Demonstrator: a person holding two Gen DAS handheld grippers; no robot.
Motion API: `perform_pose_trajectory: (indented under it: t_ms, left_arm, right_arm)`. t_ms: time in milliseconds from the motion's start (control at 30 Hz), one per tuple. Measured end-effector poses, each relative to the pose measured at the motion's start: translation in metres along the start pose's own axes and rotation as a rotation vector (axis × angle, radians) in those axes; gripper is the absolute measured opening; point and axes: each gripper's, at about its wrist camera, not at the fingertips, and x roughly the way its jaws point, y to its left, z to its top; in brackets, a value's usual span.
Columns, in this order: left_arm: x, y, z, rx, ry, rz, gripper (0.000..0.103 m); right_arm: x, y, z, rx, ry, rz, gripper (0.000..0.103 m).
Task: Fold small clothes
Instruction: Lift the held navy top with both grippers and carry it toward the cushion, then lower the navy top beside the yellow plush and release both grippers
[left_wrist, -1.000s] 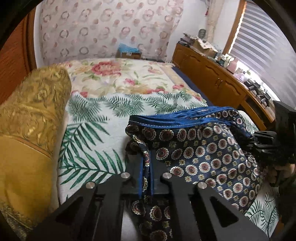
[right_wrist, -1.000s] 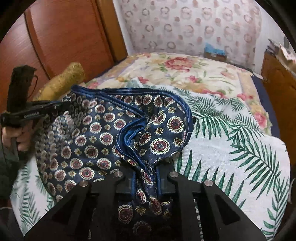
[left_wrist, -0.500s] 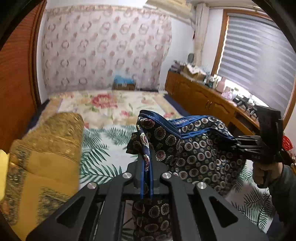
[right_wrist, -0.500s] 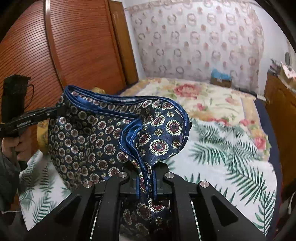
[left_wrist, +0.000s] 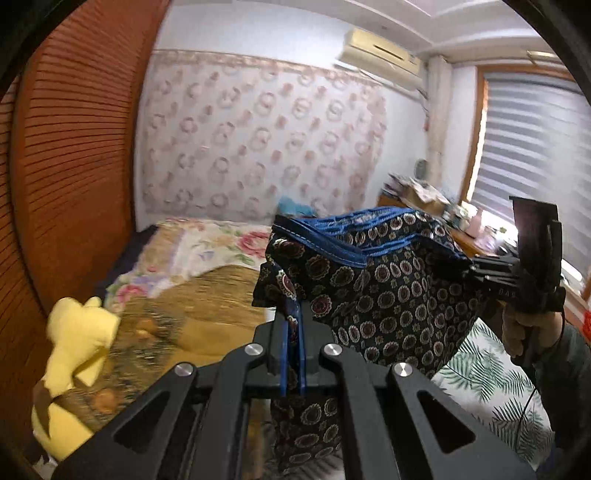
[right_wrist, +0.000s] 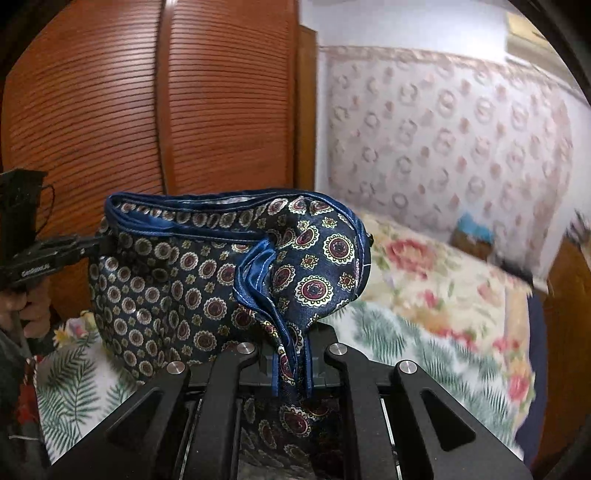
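Note:
A dark navy cloth (left_wrist: 391, 291) with round medallion print and blue trim hangs in the air above the bed, stretched between both grippers. My left gripper (left_wrist: 291, 332) is shut on one corner, the blue hem pinched between its fingers. My right gripper (right_wrist: 291, 354) is shut on the other corner. The same cloth (right_wrist: 177, 280) sags in a loose pouch between them. In the left wrist view the right gripper (left_wrist: 476, 269) shows at the far end, held by a hand (left_wrist: 521, 328). In the right wrist view the left gripper (right_wrist: 94, 242) holds the far corner.
The bed below has a palm-leaf sheet (right_wrist: 406, 343) and a floral quilt (left_wrist: 218, 243). A gold pillow (left_wrist: 199, 306) and a yellow plush toy (left_wrist: 77, 336) lie at the left. A slatted wooden wardrobe (right_wrist: 184, 103) stands beside the bed. A cluttered wooden cabinet (left_wrist: 417, 195) runs under the window.
Both grippers have risen, lifting the cloth off the bed and into the air. Both cameras now look higher, at the walls and wardrobe.

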Motion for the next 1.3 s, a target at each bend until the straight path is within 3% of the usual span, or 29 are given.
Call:
perform_pose_trajectory:
  t_ms: [200,400,700,833,900,933,1100,1300]
  left_arm:
    - [-0.012,0.044,-0.015,-0.064,-0.03,0.086,0.002]
    - [-0.015,0.087,-0.049,-0.168,-0.007,0.132,0.002]
    - [-0.012,0.106,-0.087,-0.249,0.029,0.178,0.002]
    - [-0.018,0.111,-0.103,-0.261,0.047,0.197,0.002]
    - [-0.017,0.112,-0.108,-0.269,0.056,0.203,0.002]
    - [-0.018,0.111,-0.109,-0.269,0.06,0.206,0.002]
    - [-0.019,0.11,-0.111,-0.267,0.072,0.224,0.002]
    - [-0.019,0.108,-0.108,-0.252,0.079,0.239,0.002]
  right_arm:
    - [0.058,0.038,0.047,-0.123,0.029,0.063,0.006]
    - [0.129,0.079,0.073,-0.235,0.1,0.096,0.006]
    - [0.211,0.123,0.094,-0.261,0.148,0.126,0.008]
    - [0.227,0.126,0.101,-0.202,0.161,0.128,0.026]
    - [0.226,0.126,0.106,-0.185,0.157,0.088,0.048]
    - [0.223,0.124,0.108,-0.177,0.142,0.082,0.052]
    - [0.202,0.113,0.111,-0.153,0.074,0.053,0.058]
    - [0.207,0.102,0.078,-0.117,0.148,0.068,0.058]
